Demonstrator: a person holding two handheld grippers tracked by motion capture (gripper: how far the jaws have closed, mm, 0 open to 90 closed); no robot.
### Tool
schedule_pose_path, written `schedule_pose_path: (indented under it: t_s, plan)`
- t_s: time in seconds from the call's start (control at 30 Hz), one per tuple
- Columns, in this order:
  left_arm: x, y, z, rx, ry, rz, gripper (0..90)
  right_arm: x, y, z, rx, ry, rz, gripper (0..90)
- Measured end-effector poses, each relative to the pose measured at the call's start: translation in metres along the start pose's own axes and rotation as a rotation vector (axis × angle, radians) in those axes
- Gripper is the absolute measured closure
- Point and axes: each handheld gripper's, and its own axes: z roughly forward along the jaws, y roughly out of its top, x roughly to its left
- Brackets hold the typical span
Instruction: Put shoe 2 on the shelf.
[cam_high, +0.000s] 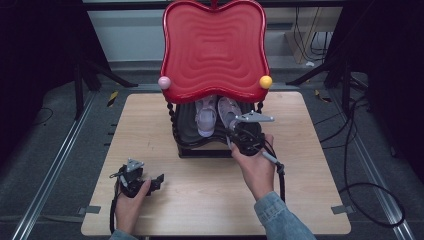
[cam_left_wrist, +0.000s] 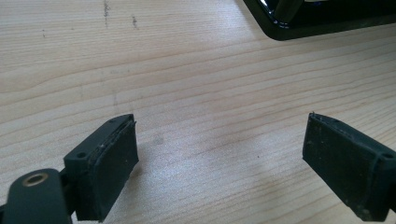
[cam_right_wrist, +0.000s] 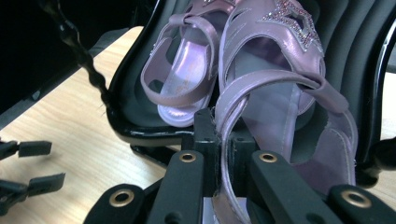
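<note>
right tongs (cam_right_wrist: 219, 140) pinching pink sandal (cam_right_wrist: 280, 93) strap; left tongs (cam_left_wrist: 219, 163) spread over table (cam_left_wrist: 187, 70).

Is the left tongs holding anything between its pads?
No, in the left gripper view the left tongs stands open over the bare wooden table, with nothing between its pads.

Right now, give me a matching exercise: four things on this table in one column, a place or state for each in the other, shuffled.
Things:
1. right gripper
2. left gripper
3. red tray
4. yellow ball

Places or states:
A. top tier of the stand
B. shut on a sandal strap
C. on the red tray's rim
D. open over bare table

Pairs: 1-B, 2-D, 3-A, 4-C
</note>
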Motion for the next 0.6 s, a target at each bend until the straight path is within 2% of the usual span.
schedule_pose_path:
  t_s: [0.3,0.6]
  plan:
    - [-0.001,0.000,0.000,0.003,-0.003,0.004,9.7,0.003,0.001,0.013,-0.035,-0.051,0.013,86.4]
    - [-0.001,0.000,0.000,0.002,-0.007,0.002,9.8,0.010,0.004,0.032,-0.093,-0.145,0.002,86.5]
